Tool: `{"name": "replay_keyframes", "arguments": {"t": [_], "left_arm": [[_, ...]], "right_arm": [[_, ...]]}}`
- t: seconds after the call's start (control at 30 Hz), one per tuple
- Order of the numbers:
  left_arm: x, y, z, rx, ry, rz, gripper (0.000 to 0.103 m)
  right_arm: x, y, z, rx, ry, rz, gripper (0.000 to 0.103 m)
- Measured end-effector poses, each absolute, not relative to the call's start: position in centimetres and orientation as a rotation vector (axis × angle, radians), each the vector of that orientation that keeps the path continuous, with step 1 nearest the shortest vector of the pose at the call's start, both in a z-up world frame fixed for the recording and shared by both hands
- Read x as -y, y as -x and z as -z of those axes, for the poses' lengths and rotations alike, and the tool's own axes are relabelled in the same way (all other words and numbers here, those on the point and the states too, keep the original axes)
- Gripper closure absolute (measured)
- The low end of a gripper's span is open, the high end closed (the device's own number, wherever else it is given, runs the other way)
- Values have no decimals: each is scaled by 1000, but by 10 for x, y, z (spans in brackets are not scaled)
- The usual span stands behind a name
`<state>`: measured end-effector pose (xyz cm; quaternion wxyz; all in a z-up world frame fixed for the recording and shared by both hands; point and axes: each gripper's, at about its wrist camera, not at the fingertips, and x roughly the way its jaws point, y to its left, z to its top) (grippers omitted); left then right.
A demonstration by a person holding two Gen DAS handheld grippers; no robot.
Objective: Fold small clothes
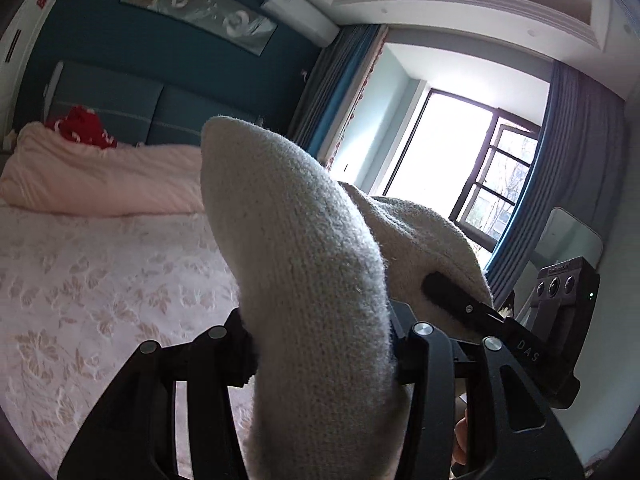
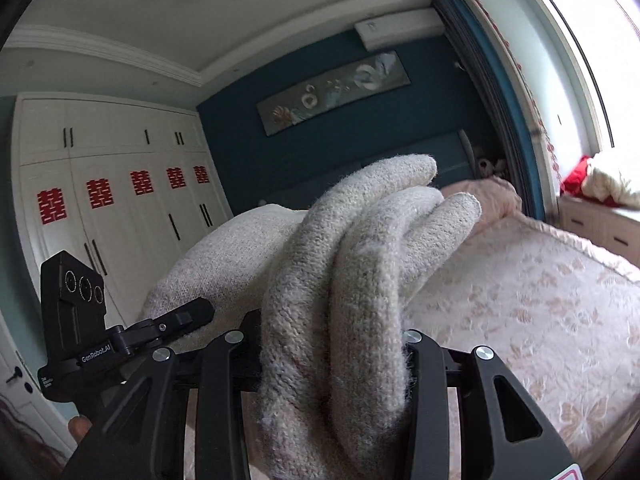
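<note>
**Knit garment lifted between my two grippers, above the bed**

In the left wrist view, my left gripper (image 1: 320, 344) was pinching a thick fold of the cream knit garment (image 1: 288, 240). The cloth filled the gap between both jaws and rose toward the upper middle of the frame. At the right edge of this frame, my right gripper (image 1: 460, 300) also bit into the same garment, so the cloth stretched between us from left to right. That was its long axis.

In the right wrist view, my right gripper (image 2: 332, 344) was clamped on several bunched folds of the garment (image 2: 360, 248), and the left gripper (image 2: 188, 316) held the other end at the lower left. Both were equally near, since each one held an end.

The bed (image 1: 100, 280) lay below, lower left in one view and lower right (image 2: 540, 300) in the other. Its flowered cover looked free, and I judged there was good room to lay the garment flat there.
</note>
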<state>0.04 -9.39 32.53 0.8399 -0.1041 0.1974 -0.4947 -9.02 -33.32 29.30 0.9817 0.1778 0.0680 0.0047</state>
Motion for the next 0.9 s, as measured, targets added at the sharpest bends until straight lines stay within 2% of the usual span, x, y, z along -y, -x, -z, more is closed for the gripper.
{"name": "replay_keyframes", "arguments": {"t": [0.3,0.43,0.57,0.67,0.73,0.83,0.9], "left_arm": [[-2,-3,-372,-156,192,972,55],[-37,-23,-364,-126,186,928,54],[-65,-58,-333,-185,207,893,53],[-75,-97,-287,-290,239,845,52],[-79,-127,-243,-371,266,812,52],[-85,-174,-149,-532,317,728,46],[-91,-202,-65,-710,337,633,45]], "right_arm": [[260,56,-349,-19,-227,-175,65],[235,23,-350,-29,-222,-248,65],[214,-18,-333,-100,-234,-288,64],[204,-62,-291,-214,-269,-301,63],[204,-96,-243,-314,-304,-315,58],[211,-144,-137,-526,-402,-275,53],[222,-163,-49,-725,-475,-193,52]]}}
